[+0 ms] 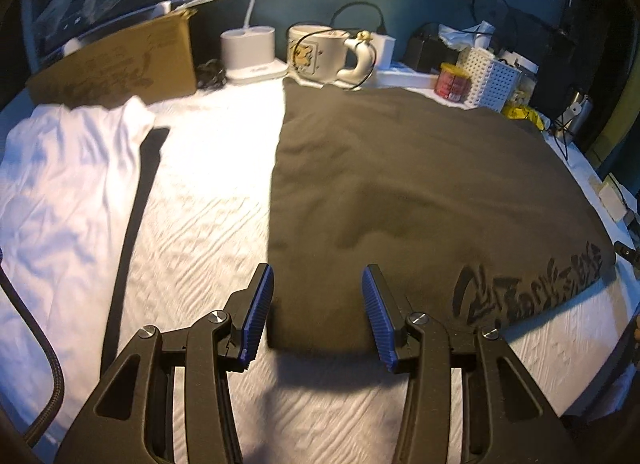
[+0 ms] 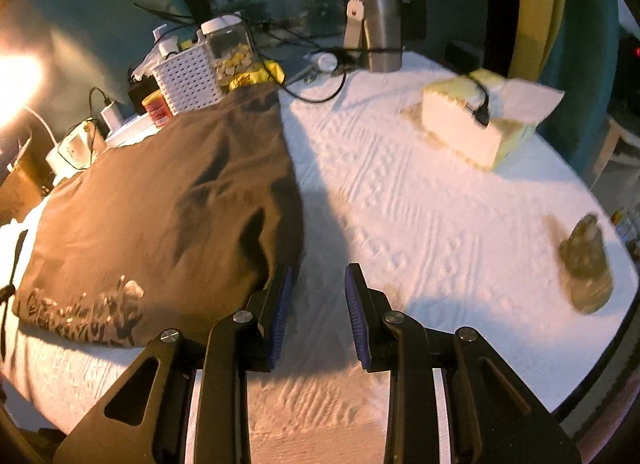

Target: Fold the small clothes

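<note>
The dark t-shirt [image 1: 400,192] lies flat mid-frame on the white-clothed desk [image 1: 208,192], ready for folding. Left gripper [image 1: 318,312] hangs spread over its lower-left corner; right gripper [image 2: 318,304], spread and empty, flanks its other edge.

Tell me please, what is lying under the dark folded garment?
The dark garment lies on a white textured tablecloth, which shows around its near and side edges. Whether anything else lies beneath it cannot be seen; the cloth covers that area.
</note>
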The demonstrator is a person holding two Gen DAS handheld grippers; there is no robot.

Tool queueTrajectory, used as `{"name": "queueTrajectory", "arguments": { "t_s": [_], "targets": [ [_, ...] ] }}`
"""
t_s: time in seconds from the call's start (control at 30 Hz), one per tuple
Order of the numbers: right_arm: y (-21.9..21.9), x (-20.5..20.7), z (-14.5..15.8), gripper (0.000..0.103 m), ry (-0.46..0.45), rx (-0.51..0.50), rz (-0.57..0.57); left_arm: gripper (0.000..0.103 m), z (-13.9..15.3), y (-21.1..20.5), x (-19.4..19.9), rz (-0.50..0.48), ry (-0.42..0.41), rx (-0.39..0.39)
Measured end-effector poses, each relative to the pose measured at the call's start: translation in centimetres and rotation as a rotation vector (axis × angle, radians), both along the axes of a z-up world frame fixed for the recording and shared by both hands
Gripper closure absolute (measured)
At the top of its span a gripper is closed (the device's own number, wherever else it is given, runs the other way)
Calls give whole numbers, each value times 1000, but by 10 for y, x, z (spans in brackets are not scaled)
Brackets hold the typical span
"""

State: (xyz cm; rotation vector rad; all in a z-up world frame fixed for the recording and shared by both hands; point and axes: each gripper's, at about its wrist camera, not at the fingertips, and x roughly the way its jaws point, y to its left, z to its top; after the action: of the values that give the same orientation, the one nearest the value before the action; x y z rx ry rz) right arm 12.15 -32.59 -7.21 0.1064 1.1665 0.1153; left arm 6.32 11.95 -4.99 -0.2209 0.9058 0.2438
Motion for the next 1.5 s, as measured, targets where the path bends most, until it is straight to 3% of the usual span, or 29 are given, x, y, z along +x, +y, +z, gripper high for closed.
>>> {"name": "queueTrajectory", "arguments": {
  "t_s": [0.47, 0.77, 1.07, 1.13, 1.2, 1.23, 1.33, 1.5],
  "targets": [
    [11, 0, -13, 73, 48, 142, 5, 57, -17, 5, -19, 7, 35, -111],
    [3, 4, -16, 73, 64, 275, -41, 57, -21, 6, -17, -12, 34, -130],
    [25, 9, -23, 73, 47, 296, -5, 57, -21, 2, -15, -28, 32, -95],
    [32, 10, -27, 95, 60, 294, 24, 57, -21, 1, -15, -27, 30, -89],
    [37, 9, -25, 98, 45, 260, 39, 57, -22, 0, -13, -28, 32, -81],
    [38, 8, -23, 99, 41, 249, 43, 58, -22, -1, -12, -31, 32, -79],
    [29, 7, -14, 99, 16, 201, 19, 83, -22, -5, -11, -46, 41, -48],
    [1, 3, 8, 100, -37, 120, -27, 90, -17, -2, -12, -55, 32, -51]
  ]
}}
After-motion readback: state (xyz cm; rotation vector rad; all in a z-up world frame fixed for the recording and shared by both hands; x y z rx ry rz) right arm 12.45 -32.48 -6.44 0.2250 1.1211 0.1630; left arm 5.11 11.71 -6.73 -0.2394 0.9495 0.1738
